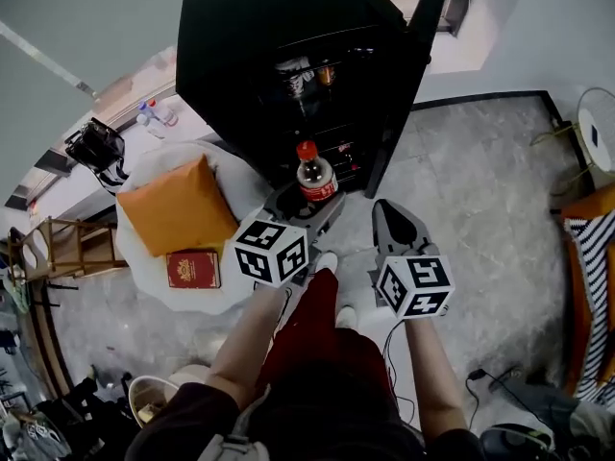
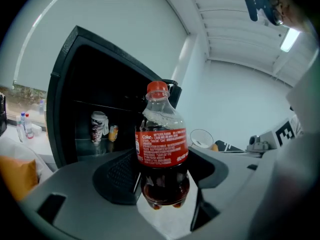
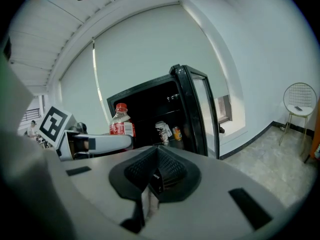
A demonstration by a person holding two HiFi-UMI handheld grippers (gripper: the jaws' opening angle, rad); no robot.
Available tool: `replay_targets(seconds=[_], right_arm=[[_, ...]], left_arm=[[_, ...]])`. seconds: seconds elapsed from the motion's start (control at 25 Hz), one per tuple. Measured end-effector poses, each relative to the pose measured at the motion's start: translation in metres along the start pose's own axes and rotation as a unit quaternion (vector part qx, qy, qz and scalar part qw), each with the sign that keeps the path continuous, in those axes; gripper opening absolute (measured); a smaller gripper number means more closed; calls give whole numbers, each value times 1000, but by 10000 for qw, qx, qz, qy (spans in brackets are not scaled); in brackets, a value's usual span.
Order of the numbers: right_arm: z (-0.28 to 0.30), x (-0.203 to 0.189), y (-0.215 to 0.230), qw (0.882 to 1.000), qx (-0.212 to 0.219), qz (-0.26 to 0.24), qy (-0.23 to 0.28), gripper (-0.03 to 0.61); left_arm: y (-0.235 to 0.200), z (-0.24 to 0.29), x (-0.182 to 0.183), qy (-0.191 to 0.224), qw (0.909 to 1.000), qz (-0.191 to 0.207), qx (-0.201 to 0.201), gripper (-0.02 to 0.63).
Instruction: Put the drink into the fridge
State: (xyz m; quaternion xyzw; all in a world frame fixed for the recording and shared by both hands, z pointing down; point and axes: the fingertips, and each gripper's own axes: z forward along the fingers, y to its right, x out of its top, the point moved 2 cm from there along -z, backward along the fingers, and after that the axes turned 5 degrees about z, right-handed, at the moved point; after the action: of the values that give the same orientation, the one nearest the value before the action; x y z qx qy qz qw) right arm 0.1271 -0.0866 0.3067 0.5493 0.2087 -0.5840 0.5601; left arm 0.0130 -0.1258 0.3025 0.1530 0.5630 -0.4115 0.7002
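Round white table (image 1: pixel 233 179) bearing puffy orange padded parcel (image 1: pixel 178 207); small dark-red hardback book (image 1: pixel 193 269) at parcel's six o'clock.

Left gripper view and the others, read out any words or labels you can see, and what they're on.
"Coke." on the red label of the cola bottle.
Fine print below it: too small to read.
Too blurred: red book cover, cans in the fridge.
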Motion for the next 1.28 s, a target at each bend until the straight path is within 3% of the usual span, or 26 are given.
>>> replay_targets(seconds=[0.16,0.56,1.0,1.28], right_arm=[[43,-5,5,9999,-1,56,-145,17],[148,-43,27,9986,4,169,-494,17],[211,-92,73,9961,-397,370,-693,17],[244,-113,80,9952,-441,498,-711,17]], left_arm=[[-33,32,3,118,9999,-79,-57,311],[-102,107,-29,-37,9997,228,15,311],[-150,173,-67,99,9996,228,-91,311],[-172,197,-81,186,9997,174,-66,311]])
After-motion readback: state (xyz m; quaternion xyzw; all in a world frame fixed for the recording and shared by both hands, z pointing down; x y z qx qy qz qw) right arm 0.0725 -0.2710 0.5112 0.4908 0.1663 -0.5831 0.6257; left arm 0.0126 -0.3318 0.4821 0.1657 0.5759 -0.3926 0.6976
